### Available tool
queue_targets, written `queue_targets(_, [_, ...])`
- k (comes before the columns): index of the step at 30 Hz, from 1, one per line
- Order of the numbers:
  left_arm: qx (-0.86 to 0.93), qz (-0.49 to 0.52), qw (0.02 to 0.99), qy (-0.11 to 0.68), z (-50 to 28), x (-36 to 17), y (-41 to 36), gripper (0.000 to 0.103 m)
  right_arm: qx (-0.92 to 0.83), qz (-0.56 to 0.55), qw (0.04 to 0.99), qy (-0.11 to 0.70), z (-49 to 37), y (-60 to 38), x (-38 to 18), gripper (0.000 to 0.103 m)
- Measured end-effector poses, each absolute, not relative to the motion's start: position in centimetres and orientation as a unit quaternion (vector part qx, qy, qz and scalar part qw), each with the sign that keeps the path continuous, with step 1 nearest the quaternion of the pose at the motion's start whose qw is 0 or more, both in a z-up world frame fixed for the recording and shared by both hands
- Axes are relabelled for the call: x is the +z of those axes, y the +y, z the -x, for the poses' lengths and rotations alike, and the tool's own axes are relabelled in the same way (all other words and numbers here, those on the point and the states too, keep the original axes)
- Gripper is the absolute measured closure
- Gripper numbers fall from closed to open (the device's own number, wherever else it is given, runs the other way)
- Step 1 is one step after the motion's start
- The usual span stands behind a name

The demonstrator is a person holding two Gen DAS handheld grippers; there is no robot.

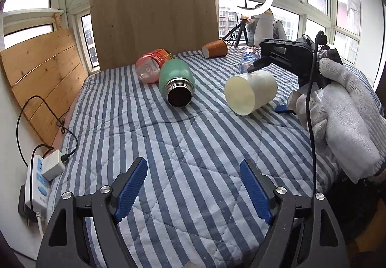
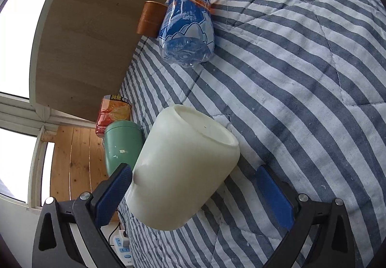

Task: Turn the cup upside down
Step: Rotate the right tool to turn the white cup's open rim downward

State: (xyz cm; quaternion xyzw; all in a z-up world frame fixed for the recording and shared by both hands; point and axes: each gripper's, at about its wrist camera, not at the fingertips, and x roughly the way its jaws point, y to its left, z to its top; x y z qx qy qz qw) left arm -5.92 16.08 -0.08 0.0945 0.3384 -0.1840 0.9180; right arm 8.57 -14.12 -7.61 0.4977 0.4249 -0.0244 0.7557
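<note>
A bed covered with a blue-and-white striped quilt (image 1: 183, 128) is shown from two gripper-mounted cameras. A cream-white plastic cup (image 1: 251, 91) is seen on its side towards the right edge of the quilt, with its flat base turned to the left camera. It sits between the blue-padded fingers of the right gripper (image 2: 202, 193), which is held by a white-gloved hand (image 1: 342, 120) at the right edge. In the right wrist view one blue pad (image 2: 113, 193) is pressed against the cup's (image 2: 183, 166) wall, while a gap is visible between the cup and the other pad, so the jaws are set fairly wide and no firm hold is shown.

The left gripper (image 1: 193, 190) is held low over the near edge of the quilt, its jaws spread wide with nothing between them.

A green flask (image 1: 176, 84) is laid on its side near the middle of the quilt, its open mouth facing the near edge. A red-labelled plastic bottle (image 1: 152, 65) is laid touching it on the far side. A brown paper cup (image 1: 214, 48) is tipped over by the far edge. A blue-labelled plastic bottle (image 2: 188, 24) is laid on its side just beside that paper cup. A wooden board (image 1: 154, 21) is stood along the far edge. A white power strip (image 1: 38, 183) is placed beside the left edge.
</note>
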Motion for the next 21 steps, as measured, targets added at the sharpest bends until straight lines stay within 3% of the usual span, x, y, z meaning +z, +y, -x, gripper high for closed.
queue_targets(18, [-0.186,-0.081,0.915,0.349,5.9,-0.3,16.5,0.021,-0.035,-0.472,0.766,0.435,-13.2,-13.6,-8.0,0.0])
queue_targets(20, [-0.185,-0.08,0.915,0.35,5.9,-0.2,16.6,0.021,-0.041,-0.469,0.772,0.427,-13.0,-13.3,-7.9,0.003])
queue_targets(21, [-0.183,-0.08,0.915,0.349,5.8,-0.1,16.6,0.021,-0.036,-0.449,0.781,0.431,-13.0,-12.9,-7.7,0.009])
